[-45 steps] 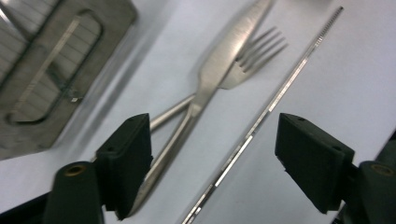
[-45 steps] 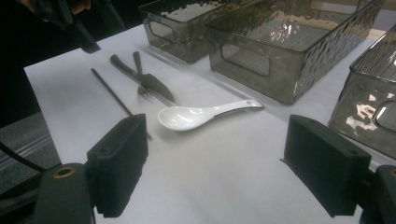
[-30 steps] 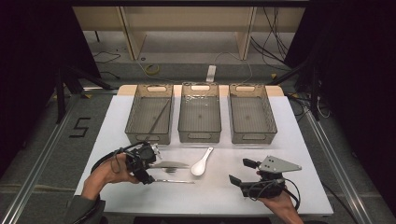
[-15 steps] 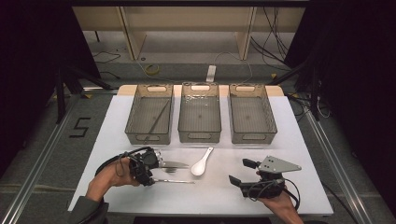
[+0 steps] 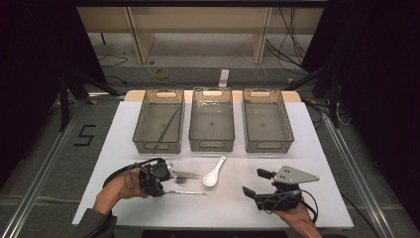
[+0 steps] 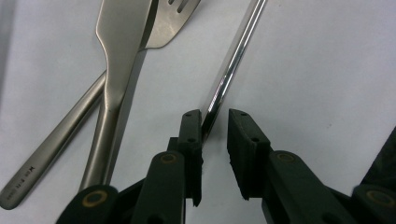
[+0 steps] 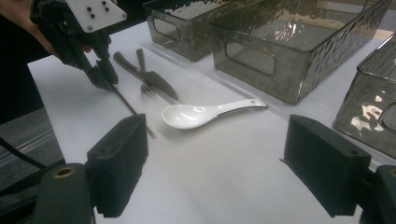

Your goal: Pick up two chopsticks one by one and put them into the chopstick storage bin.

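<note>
A thin shiny metal chopstick (image 5: 190, 193) lies on the white table (image 5: 297, 129) at front left. My left gripper (image 5: 166, 187) is down at its near end. In the left gripper view that end (image 6: 219, 93) lies between the jaws of the left gripper (image 6: 215, 116), against the left pad (image 6: 191, 130), with a gap to the right one. The jaws have just been closing. A knife (image 6: 121, 56) and a fork (image 6: 177, 18) lie crossed beside it. A white ceramic spoon (image 5: 214, 173) lies mid-table. My right gripper (image 5: 253, 182) rests at front right, open and empty.
Three clear grey bins stand in a row behind the cutlery: left (image 5: 139, 144), middle (image 5: 212, 145) and right (image 5: 270, 147). The left bin holds one thin rod (image 5: 166, 126). The right gripper view has the spoon (image 7: 205, 112) ahead and the left gripper (image 7: 105, 77) beyond.
The left gripper's jaws have narrowed around the near end of the chopstick, and the hand has shifted slightly toward the table's front. The right gripper has stayed where it was.
</note>
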